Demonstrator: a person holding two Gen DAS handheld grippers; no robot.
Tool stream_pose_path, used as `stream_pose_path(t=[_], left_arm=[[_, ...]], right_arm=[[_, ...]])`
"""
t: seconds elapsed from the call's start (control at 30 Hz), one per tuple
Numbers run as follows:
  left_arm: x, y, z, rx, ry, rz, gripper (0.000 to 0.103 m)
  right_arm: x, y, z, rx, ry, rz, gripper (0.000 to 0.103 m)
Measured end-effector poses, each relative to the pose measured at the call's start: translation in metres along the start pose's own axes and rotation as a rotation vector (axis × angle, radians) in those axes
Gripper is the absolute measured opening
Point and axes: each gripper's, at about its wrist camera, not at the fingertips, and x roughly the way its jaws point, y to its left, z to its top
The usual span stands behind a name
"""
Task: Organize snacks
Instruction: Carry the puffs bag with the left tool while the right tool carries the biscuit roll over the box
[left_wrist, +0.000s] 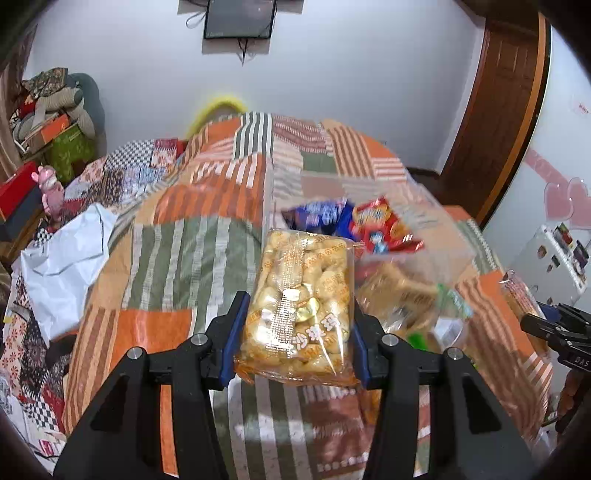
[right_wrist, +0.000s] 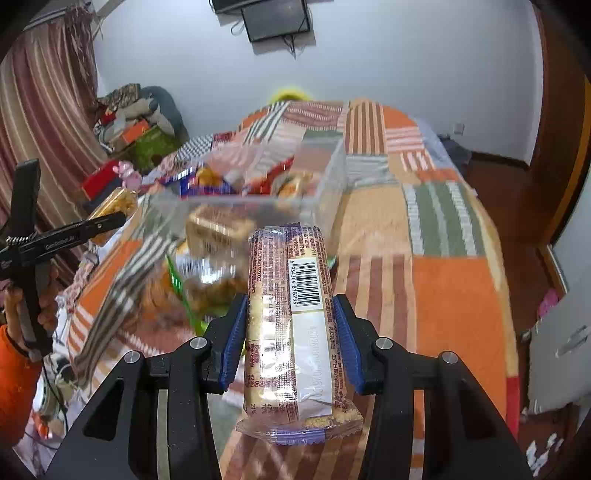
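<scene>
My left gripper (left_wrist: 295, 332) is shut on a clear orange pack of puffed snacks (left_wrist: 299, 306), held above the patchwork bed. Ahead and to its right stands a clear plastic box (left_wrist: 436, 229) holding a blue packet (left_wrist: 321, 216), a red packet (left_wrist: 384, 225) and several others. My right gripper (right_wrist: 291, 339) is shut on a long purple-edged biscuit pack (right_wrist: 291, 332) with its barcode up, held just in front of the same clear box (right_wrist: 332, 173). The left gripper with its orange pack (right_wrist: 110, 210) shows at the left of the right wrist view.
The bed wears an orange, green and brown patchwork cover (left_wrist: 192, 251). White paper (left_wrist: 66, 258) and clutter lie at its left. Boxes and bags (left_wrist: 55, 129) pile up in the far corner. A brown door (left_wrist: 506, 110) is at the right, a white cabinet (right_wrist: 561, 347) beside the bed.
</scene>
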Motion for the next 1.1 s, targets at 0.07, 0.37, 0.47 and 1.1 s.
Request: stream_pose_path(t=[0.07, 0.37, 0.47, 1.1], left_arm=[[-0.004, -0.002, 0.008, 0.000, -0.020, -0.003, 0.048], [-0.001, -0.005, 0.037, 0.007, -0.058, -0.001, 0.049], [0.007, -0.003, 0.048, 0.003, -0.057, -0.002, 0.049], [0.096, 0.014, 0.074, -0.032, 0.058, -0.013, 0.049]], right_arm=[[0.000, 0.001, 0.009, -0.003, -0.026, -0.004, 0.043], [0.006, 0.008, 0.049, -0.021, -0.115, -0.007, 0.043], [0.013, 0.010, 0.064, -0.018, -0.133, 0.003, 0.043], [0.096, 0.008, 0.102, 0.019, -0.051, -0.037, 0.043]])
